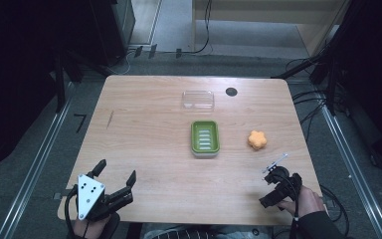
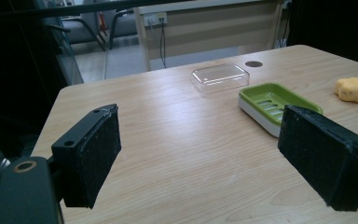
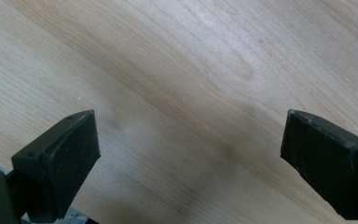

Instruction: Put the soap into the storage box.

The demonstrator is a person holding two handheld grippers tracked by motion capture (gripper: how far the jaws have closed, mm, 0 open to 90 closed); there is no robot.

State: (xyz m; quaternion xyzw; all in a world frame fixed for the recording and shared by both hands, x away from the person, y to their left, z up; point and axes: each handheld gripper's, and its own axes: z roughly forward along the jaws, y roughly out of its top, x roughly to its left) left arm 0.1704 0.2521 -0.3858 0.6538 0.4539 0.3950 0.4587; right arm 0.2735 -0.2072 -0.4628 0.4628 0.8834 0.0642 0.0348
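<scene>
Both tools wait at the near counter edge, nothing grasped: the left hand-held gripper (image 1: pixel 115 174) and right hand-held gripper (image 1: pixel 273 186) gape wide. The orange soap (image 1: pixel 257 140) lies just right of the green soap dish (image 1: pixel 205 137); the next move likely calls for reaching it.

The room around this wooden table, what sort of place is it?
Probably a lab or test workshop: cables trail over the floor, metal rails flank the table, and dark equipment racks stand behind it.
</scene>
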